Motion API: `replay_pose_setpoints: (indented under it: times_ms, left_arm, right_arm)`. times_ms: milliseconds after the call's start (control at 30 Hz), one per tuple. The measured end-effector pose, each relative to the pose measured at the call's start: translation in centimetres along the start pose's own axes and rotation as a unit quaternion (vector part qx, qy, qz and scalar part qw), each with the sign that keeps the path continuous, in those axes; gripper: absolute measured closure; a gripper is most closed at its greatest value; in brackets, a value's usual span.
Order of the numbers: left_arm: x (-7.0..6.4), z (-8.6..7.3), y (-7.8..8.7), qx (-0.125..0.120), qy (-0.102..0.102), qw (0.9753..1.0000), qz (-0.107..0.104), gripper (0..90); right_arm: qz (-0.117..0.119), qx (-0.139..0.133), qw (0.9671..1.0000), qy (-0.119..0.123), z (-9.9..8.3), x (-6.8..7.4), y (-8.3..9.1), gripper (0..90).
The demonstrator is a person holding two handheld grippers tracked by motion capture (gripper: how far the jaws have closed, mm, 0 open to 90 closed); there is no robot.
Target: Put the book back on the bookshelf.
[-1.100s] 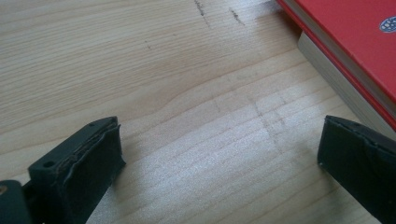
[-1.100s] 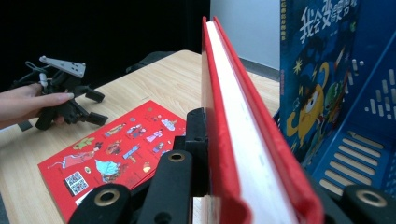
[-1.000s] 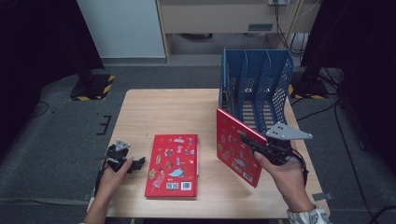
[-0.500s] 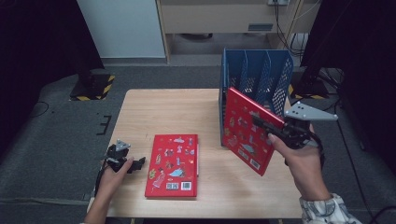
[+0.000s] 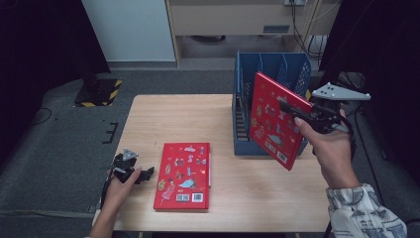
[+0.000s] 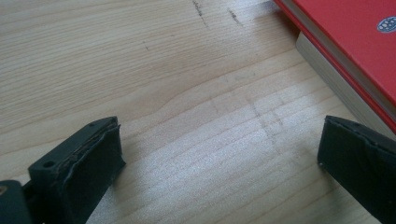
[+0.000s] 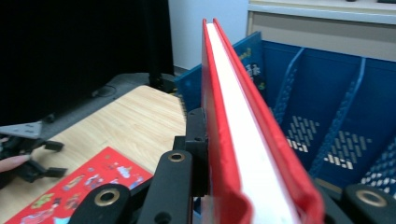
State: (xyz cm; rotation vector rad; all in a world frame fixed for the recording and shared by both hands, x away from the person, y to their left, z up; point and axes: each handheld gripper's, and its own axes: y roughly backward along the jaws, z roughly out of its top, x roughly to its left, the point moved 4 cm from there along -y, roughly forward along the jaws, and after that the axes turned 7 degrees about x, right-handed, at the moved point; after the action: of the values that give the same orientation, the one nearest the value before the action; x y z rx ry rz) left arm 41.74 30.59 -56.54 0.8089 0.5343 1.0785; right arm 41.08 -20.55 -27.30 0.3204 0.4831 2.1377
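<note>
My right gripper [image 5: 292, 110] is shut on a red picture book [image 5: 272, 119], held upright and tilted in the air in front of the blue file rack [image 5: 247, 64]. In the right gripper view the book's page edge [image 7: 243, 140] runs up between the jaws, with the rack's dividers [image 7: 345, 121] behind it. A second red book [image 5: 183, 176] lies flat on the wooden table [image 5: 183, 119]. My left gripper [image 5: 143, 174] rests open on the table just left of that book; its view shows both pads [image 6: 93, 163] apart over bare wood, the book's corner [image 6: 345, 56] at the upper right.
The blue rack stands at the table's back right with several upright slots. Beyond the table there is grey floor, a black-and-yellow marked base [image 5: 99, 89] at the back left and cables [image 5: 302, 20] behind the rack.
My right gripper has lifted the red book off the table and carried it up and back toward the rack's front. The left gripper and the flat book have not moved.
</note>
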Motion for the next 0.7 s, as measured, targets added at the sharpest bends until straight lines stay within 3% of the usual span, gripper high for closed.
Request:
replay_pose_setpoints:
  times_ms: [400,700]
  left_arm:
    - [0.0,0.0,0.0,0.0,-0.001,1.0,-0.001,0.0]
    - [0.1,0.0,0.0,0.004,-0.006,1.0,-0.001,0.0]
  right_arm:
    - [-0.057,0.014,0.9982,-0.016,1.3,-3.2,-2.1,79.4]
    - [-0.085,0.014,0.9958,-0.03,1.7,-5.0,-3.8,79.4]
